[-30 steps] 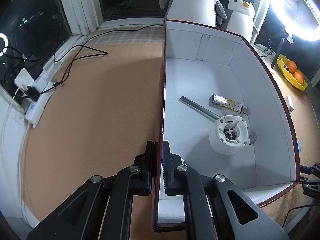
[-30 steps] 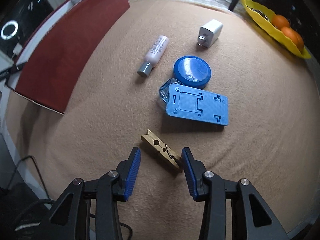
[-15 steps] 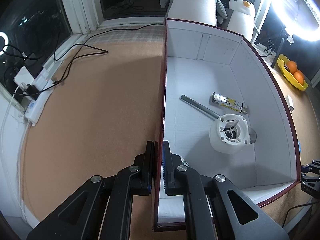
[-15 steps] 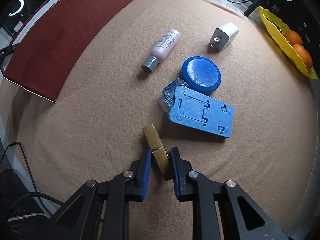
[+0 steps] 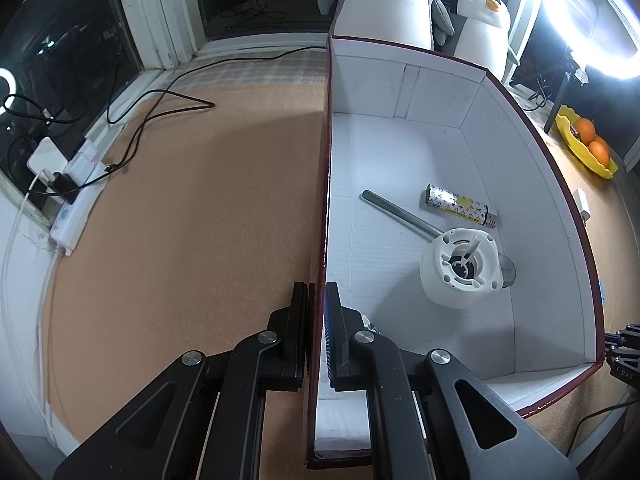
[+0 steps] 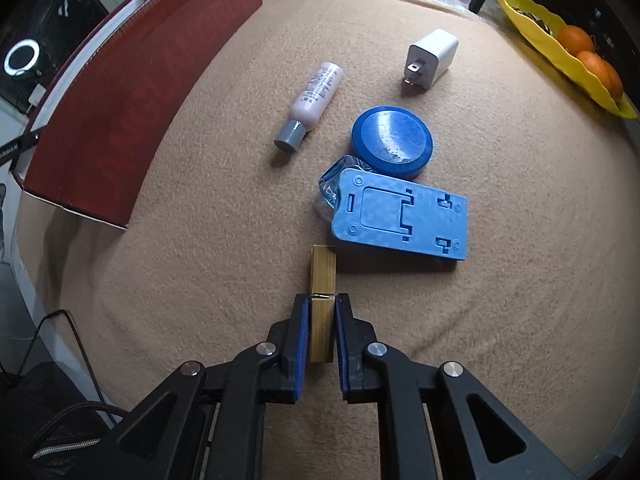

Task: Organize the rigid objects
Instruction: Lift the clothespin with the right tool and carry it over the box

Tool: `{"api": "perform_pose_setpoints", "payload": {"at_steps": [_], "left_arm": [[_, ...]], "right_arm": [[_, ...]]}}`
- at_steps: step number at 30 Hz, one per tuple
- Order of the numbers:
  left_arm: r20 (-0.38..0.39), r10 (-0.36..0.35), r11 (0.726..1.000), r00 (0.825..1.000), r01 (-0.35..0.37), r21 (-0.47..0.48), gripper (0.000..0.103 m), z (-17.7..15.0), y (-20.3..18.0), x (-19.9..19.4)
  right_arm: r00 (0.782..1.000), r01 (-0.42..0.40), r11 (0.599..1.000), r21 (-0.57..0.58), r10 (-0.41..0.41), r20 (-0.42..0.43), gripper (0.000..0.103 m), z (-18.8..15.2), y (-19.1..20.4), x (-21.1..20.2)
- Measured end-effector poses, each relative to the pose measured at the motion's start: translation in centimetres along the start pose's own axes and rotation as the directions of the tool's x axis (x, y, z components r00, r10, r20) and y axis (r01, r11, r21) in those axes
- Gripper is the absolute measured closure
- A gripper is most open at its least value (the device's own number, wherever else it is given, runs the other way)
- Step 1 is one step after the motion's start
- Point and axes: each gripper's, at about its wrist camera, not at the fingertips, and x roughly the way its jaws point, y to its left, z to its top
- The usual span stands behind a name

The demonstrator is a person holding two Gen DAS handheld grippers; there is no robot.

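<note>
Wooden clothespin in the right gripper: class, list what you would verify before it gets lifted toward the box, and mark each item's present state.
1. Right gripper shut on the wooden clothespin: ok.
2. Clothespin apart from the blue plate: ok.
3. Left gripper clamped on the box wall: ok.
4. Bare box floor beside the white part: ok.
5. Grip firm enough for lifting: cannot tell.

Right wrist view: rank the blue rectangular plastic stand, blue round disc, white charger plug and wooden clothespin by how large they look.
1. Blue rectangular plastic stand
2. Blue round disc
3. White charger plug and wooden clothespin: look alike; the clothespin sits nearer, partly hidden, so unranked.
</note>
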Motion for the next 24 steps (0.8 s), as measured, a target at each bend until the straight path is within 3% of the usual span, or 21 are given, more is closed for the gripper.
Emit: {"api": "perform_pose_setpoints", "payload": {"at_steps": [12, 24], "left_arm": [[0.001, 0.004, 1.000, 1.000, -0.004, -0.003, 0.096, -0.1, 0.1, -0.1], [0.013, 0.005, 1.000, 1.000, -0.004, -0.028, 0.096, -0.4, 0.2, -0.3]], "right_arm": [[0.989, -0.013, 0.999, 0.041, 0.007, 0.148, 0.092, -0.4, -1.2, -6.5], [0.945, -0.057, 0.998, -0.031, 0.064, 0.319, 0.092, 3.3, 5.9, -11.2]]}}
